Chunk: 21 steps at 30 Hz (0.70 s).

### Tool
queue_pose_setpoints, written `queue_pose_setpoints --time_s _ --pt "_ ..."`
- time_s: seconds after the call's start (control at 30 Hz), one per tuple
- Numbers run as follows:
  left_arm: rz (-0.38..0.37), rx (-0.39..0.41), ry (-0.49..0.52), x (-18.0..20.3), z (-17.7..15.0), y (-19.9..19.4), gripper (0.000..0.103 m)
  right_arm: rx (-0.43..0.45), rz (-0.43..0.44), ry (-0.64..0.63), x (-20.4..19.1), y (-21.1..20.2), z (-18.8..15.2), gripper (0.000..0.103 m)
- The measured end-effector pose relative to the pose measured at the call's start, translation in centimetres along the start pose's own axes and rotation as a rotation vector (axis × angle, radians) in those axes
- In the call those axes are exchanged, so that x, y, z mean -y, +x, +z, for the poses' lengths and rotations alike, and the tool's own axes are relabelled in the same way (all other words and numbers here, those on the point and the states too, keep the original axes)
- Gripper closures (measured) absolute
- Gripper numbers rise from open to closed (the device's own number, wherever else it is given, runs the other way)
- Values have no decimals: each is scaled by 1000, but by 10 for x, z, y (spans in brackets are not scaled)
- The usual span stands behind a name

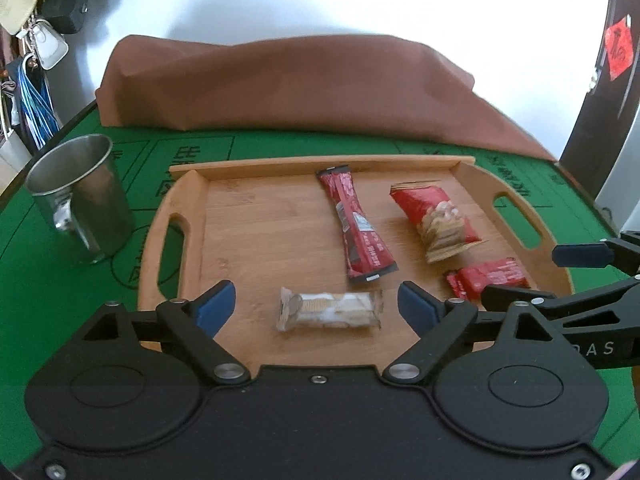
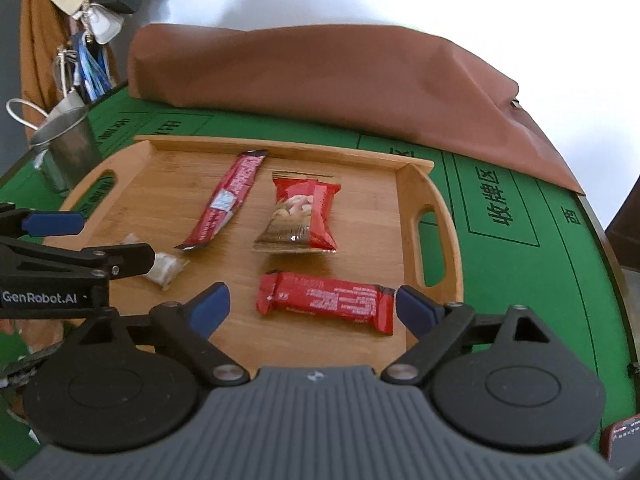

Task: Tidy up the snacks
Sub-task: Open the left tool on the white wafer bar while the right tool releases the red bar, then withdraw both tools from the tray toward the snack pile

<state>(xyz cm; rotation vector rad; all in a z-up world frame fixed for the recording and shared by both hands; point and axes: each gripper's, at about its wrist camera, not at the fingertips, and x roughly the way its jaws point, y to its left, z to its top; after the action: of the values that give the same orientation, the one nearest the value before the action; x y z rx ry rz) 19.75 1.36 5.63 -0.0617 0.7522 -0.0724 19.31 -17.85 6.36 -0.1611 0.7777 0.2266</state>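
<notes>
A wooden tray (image 1: 256,208) (image 2: 160,184) with handle slots lies on the green table. Several snacks rest in it: a long red stick pack (image 1: 356,224) (image 2: 228,200), a red nut pouch (image 1: 436,220) (image 2: 300,216), a red bar (image 1: 490,278) (image 2: 324,300) and a clear-wrapped cracker pack (image 1: 328,310) (image 2: 164,270). My left gripper (image 1: 316,304) is open, its blue pads standing apart from the ends of the cracker pack. My right gripper (image 2: 312,306) is open over the red bar, whose right end lies close to the right pad (image 2: 416,308).
A steel mug (image 1: 84,196) (image 2: 68,148) stands left of the tray. A brown cloth-covered heap (image 1: 300,84) (image 2: 340,84) fills the back of the table. Bags and a hat hang at the far left. The table edge curves past the tray's right handle.
</notes>
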Motion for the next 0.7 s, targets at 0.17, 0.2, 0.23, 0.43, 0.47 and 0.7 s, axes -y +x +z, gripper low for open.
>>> queue_pose_setpoints --time_s 0.17,0.2,0.23,0.43,0.47,0.7 --pt "-21 43 11 -4 -11 -24 8 34 14 -22 -2 -20 -9 2" --pt "-21 52 13 -5 -14 -29 7 41 17 -21 -1 -24 -11 1" --pt "-20 60 16 -7 -17 -35 7 47 22 -18 1 -28 -14 1" --pt "-6 96 36 -17 -41 -61 5 60 31 0 12 -46 -28 0" --pt "-2 98 36 -19 -44 -64 5 60 28 3 14 -48 -31 0" --pt "9 83 21 -35 -73 -78 5 35 -10 14 25 -49 -54 0"
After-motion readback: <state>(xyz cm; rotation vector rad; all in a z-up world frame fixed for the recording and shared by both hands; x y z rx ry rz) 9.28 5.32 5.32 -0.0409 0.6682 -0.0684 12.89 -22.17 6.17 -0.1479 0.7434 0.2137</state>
